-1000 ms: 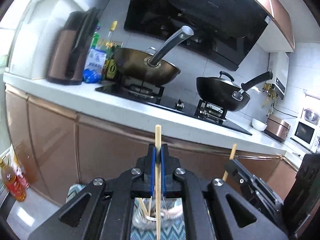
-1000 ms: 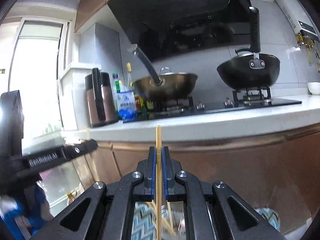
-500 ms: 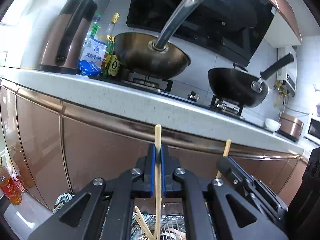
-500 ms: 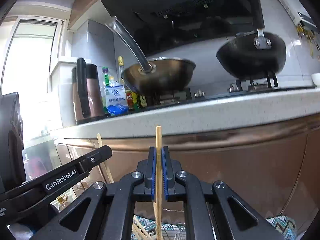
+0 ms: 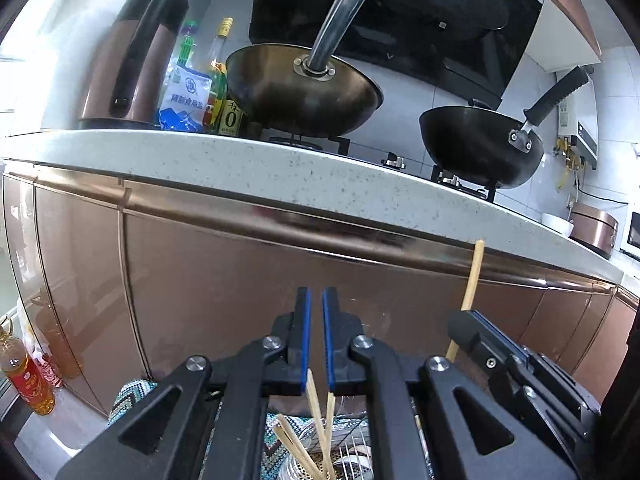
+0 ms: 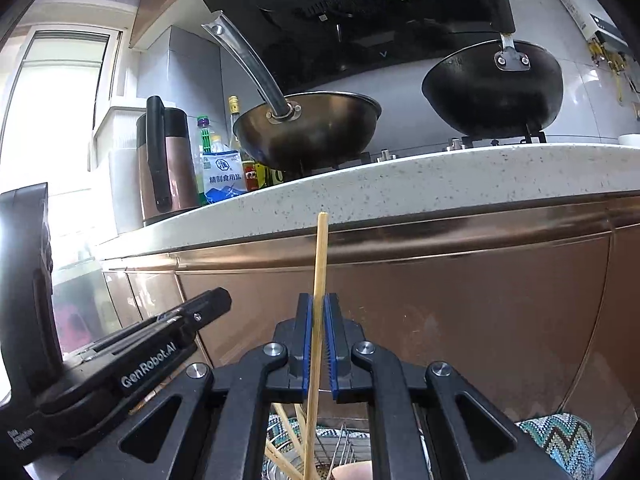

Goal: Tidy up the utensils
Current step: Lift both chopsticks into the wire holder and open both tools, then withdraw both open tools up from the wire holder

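The left hand-held gripper (image 5: 316,336) stands with its blue-padded jaws slightly parted and nothing between them. Below it, several pale wooden chopsticks (image 5: 318,432) lean loosely in a wire-and-metal utensil holder (image 5: 352,444) that sits above a teal zigzag-patterned cloth (image 5: 128,394).

The right hand-held gripper (image 6: 318,344) is clamped on a single pale wooden chopstick (image 6: 320,264), held near upright, its top rising well above the jaws and its lower end reaching down among the other sticks in the holder.

Beyond both stands a speckled white bench (image 5: 280,168) over copper-brown cabinet fronts (image 5: 224,280), carrying a bronze-coloured steel wok (image 5: 304,88), a black wok (image 5: 480,148) and a copper-and-black kettle (image 5: 132,60).
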A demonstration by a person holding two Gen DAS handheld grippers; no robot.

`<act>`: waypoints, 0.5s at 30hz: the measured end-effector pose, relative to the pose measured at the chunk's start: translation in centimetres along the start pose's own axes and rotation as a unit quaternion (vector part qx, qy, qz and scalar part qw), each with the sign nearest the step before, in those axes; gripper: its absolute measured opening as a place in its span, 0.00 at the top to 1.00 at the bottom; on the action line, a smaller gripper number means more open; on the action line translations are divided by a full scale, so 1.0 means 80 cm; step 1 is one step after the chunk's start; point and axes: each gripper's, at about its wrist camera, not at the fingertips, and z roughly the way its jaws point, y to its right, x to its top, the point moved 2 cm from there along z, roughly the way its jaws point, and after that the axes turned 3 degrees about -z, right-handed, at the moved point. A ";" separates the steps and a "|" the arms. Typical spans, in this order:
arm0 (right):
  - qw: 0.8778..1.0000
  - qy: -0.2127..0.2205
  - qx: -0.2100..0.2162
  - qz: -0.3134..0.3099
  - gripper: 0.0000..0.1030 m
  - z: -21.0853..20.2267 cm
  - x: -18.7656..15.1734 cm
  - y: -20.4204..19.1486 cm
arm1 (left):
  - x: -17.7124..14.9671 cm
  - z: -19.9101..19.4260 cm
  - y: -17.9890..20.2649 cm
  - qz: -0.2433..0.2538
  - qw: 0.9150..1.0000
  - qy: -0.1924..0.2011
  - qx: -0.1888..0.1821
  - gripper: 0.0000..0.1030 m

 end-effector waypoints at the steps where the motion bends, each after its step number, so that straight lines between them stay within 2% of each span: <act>1: 1.000 0.000 0.000 0.001 0.94 -0.002 0.000 0.000 | 0.000 -0.001 -0.001 0.000 1.000 -0.001 0.001 0.94; 15: 1.000 0.022 0.009 0.003 0.95 -0.007 0.016 -0.009 | 0.002 -0.011 -0.006 0.004 1.000 -0.002 -0.001 0.94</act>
